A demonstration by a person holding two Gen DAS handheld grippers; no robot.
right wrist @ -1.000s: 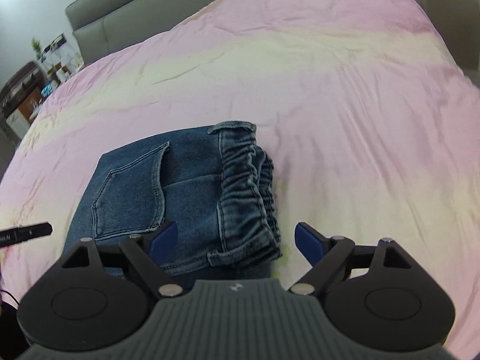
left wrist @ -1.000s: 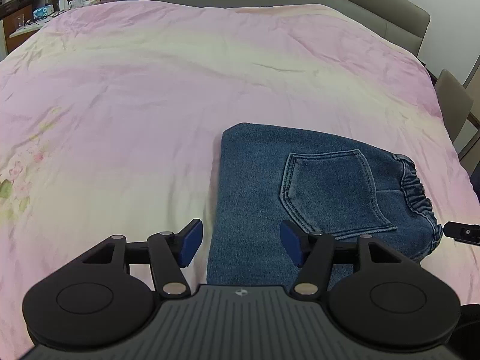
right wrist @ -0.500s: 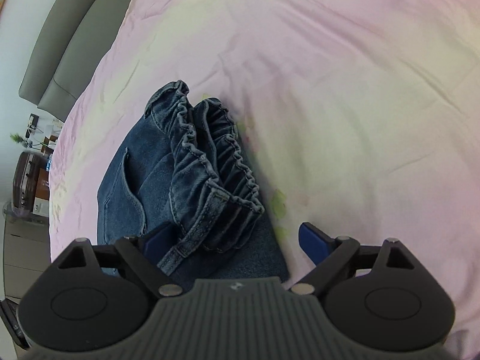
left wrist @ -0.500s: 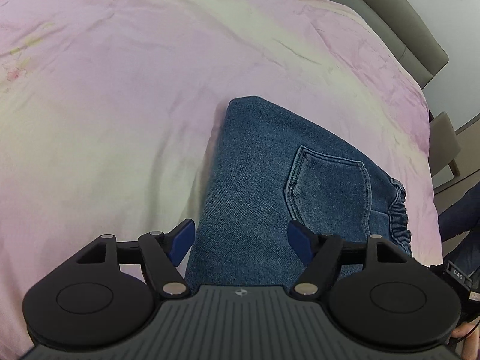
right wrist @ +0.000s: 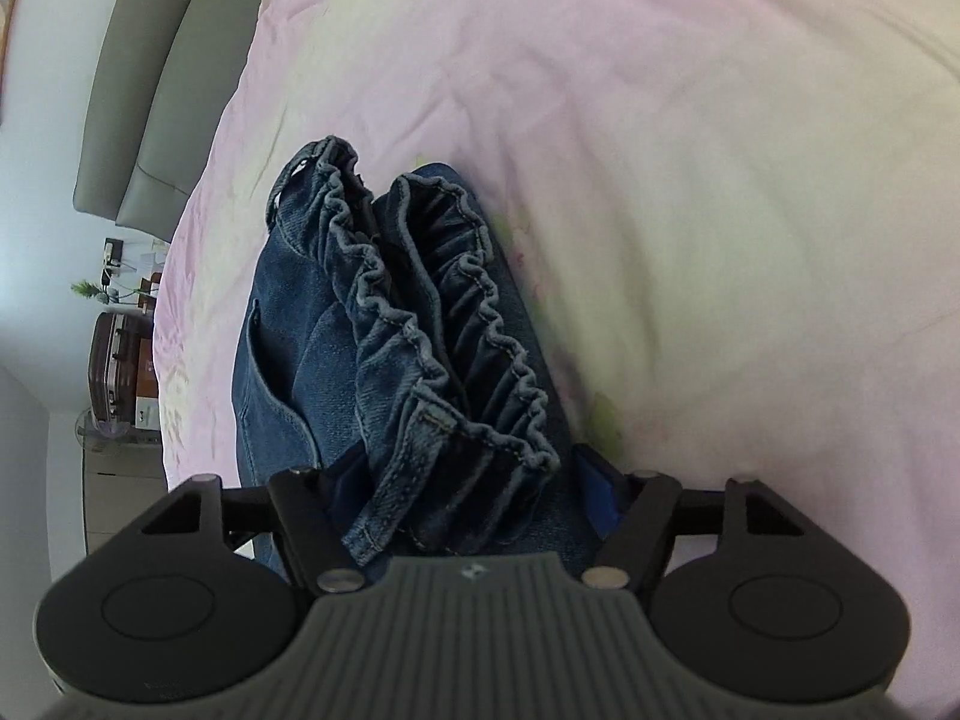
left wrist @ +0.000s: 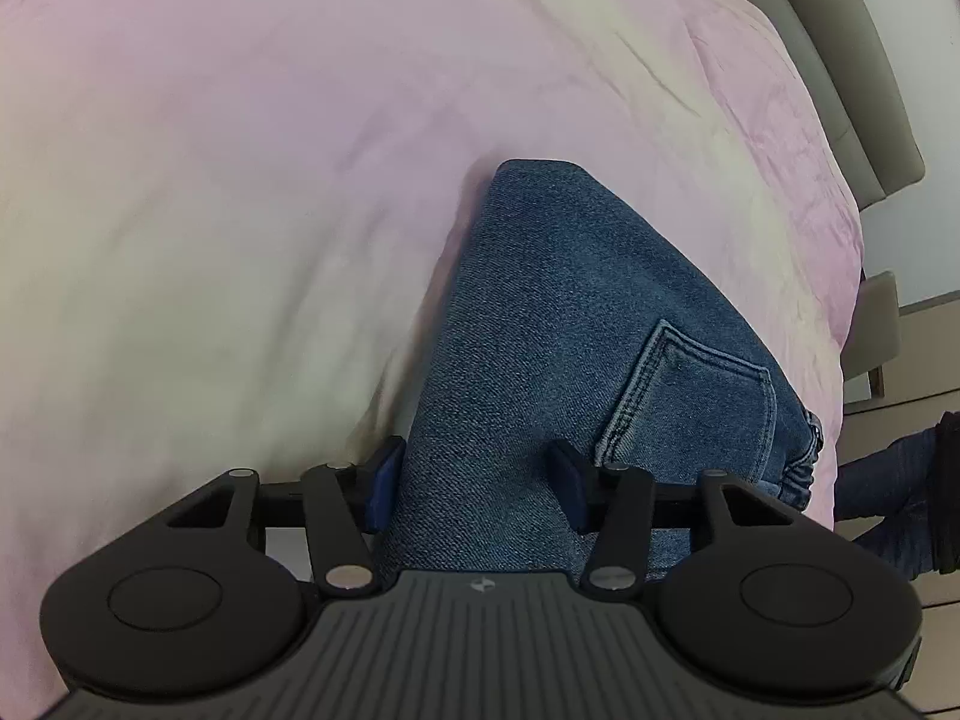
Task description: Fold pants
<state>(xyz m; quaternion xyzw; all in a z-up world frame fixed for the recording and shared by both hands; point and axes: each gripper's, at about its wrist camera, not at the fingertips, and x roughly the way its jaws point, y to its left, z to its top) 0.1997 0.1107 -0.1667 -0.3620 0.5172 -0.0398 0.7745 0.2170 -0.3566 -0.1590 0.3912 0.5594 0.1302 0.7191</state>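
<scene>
- Folded pants (left wrist: 540, 324) of blue denim, coarse weave, with a stitched back pocket (left wrist: 696, 402) and a gathered elastic waistband (right wrist: 432, 324) in ruffled ridges.
- Lying on a bed (left wrist: 240, 180) under a smooth, faintly creased pink and pale yellow sheet; grey padded headboard (right wrist: 150, 120) at the far edge.
- Long axis running from the folded edge in the left wrist view to the waistband end in the right wrist view.
- Left claw (left wrist: 477, 480) tilted downward, astride the folded end, blue pads (left wrist: 384, 474) either side of the denim, jaws closing, pads just at the cloth; firm pressing cannot be told.
- Right claw (right wrist: 468, 492) tilted downward, astride the waistband corner, jaws closing around the bunched layers, one blue pad (right wrist: 600, 486) beside the cloth.
</scene>
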